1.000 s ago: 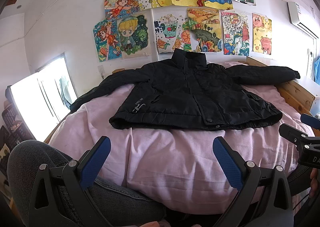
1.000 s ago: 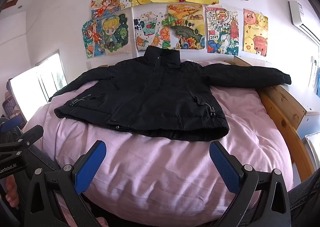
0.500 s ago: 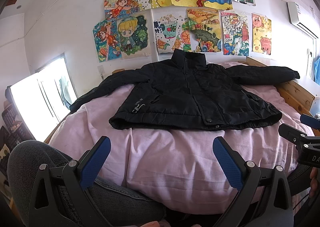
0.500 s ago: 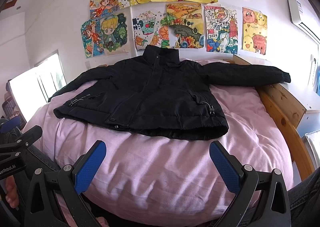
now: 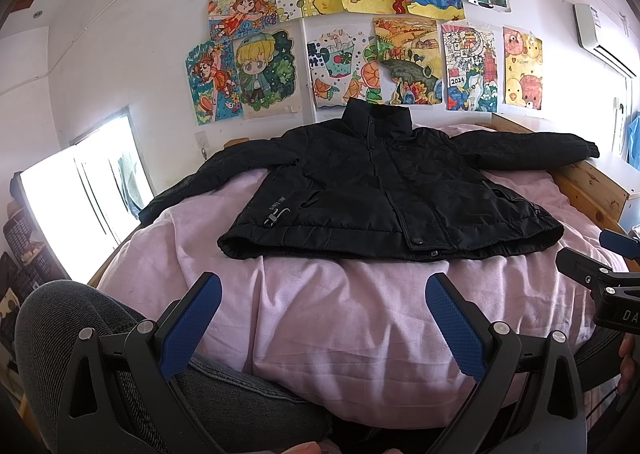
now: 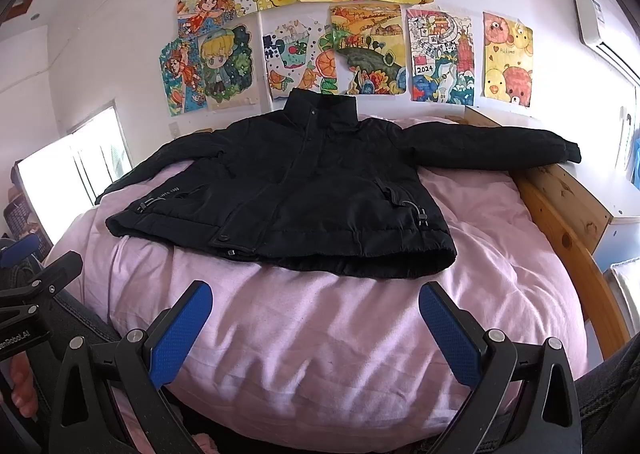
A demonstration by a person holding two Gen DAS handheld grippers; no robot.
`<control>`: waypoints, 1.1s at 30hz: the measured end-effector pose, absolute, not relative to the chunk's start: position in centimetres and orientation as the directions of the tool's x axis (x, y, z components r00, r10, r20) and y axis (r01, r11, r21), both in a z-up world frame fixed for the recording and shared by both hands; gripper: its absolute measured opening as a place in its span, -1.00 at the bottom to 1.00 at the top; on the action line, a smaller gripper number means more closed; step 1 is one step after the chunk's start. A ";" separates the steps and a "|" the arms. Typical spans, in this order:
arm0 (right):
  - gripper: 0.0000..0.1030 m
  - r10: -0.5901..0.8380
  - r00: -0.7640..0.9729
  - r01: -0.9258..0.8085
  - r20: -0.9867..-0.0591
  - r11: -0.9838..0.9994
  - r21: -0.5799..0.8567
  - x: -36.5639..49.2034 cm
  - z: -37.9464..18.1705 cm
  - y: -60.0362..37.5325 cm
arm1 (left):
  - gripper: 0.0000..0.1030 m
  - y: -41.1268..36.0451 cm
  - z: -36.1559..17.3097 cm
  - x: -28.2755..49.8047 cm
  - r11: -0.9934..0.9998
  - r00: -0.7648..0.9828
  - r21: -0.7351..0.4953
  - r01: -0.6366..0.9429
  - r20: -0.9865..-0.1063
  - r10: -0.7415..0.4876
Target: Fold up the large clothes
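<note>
The big black puffy jacket (image 5: 384,190) lay flat on the pink bed sheet (image 5: 340,314), and both the left tongs (image 5: 322,320) and right tongs (image 6: 316,328), spread wide and empty below its hem, should probably pinch a sleeve first.

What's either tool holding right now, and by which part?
Nothing. Left tool and right tool are both open, short of the black jacket, which lies flat on the bed.
</note>
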State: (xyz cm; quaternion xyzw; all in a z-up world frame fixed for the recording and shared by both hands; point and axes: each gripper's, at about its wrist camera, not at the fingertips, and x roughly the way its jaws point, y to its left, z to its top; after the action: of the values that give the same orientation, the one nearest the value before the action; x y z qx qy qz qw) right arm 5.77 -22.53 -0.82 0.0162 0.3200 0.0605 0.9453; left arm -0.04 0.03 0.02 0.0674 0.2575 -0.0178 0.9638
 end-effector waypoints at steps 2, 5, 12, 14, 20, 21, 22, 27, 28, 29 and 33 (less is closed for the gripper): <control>1.00 0.125 0.788 -0.104 -0.603 0.992 0.070 5.7 -0.8 -22.5 | 0.95 0.0 0.0 0.0 0.990 0.867 0.121 0.069 -0.499 0.001; 1.00 0.126 0.787 -0.104 -0.604 0.992 0.071 5.8 -0.8 -22.5 | 0.95 0.0 0.0 0.0 0.990 0.867 0.121 0.069 -0.499 0.001; 1.00 0.126 0.786 -0.103 -0.605 0.992 0.072 5.8 -0.8 -22.6 | 0.95 -0.2 0.1 -0.1 0.990 0.866 0.121 0.072 -0.500 -0.002; 1.00 0.126 0.786 -0.103 -0.606 0.992 0.072 5.8 -0.8 -22.6 | 0.95 -0.3 0.1 -0.1 0.990 0.866 0.121 0.072 -0.500 -0.002; 1.00 0.124 0.784 -0.099 -0.609 0.992 0.074 5.9 -1.1 -22.7 | 0.95 -0.2 0.1 -0.1 0.990 0.866 0.121 0.072 -0.501 -0.001; 1.00 0.123 0.784 -0.099 -0.609 0.992 0.074 5.9 -1.1 -22.7 | 0.95 -0.3 0.1 -0.1 0.990 0.866 0.121 0.072 -0.501 -0.002; 1.00 0.124 0.784 -0.099 -0.609 0.992 0.075 5.9 -1.1 -22.7 | 0.95 -0.2 0.1 -0.1 0.990 0.866 0.121 0.072 -0.500 -0.002; 1.00 0.124 0.783 -0.099 -0.610 0.992 0.076 5.9 -1.2 -22.8 | 0.95 -0.3 0.1 -0.1 0.990 0.866 0.121 0.072 -0.500 -0.002; 1.00 0.124 0.783 -0.098 -0.610 0.992 0.075 5.9 -1.2 -22.8 | 0.95 -0.3 0.1 -0.1 0.990 0.866 0.121 0.072 -0.501 -0.002; 1.00 0.125 0.782 -0.099 -0.610 0.992 0.076 5.9 -1.2 -22.8 | 0.95 -0.2 0.1 -0.1 0.990 0.866 0.120 0.072 -0.501 -0.002; 1.00 0.124 0.780 -0.097 -0.613 0.992 0.078 5.9 -1.5 -22.8 | 0.95 -0.2 0.1 -0.1 0.990 0.865 0.120 0.071 -0.501 -0.002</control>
State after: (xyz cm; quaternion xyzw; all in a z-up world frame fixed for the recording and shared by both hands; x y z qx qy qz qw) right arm 5.92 -22.81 -1.45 0.0209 0.3264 0.0586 0.9432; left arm -0.13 -0.25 0.06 0.0672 0.2588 -0.0190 0.9634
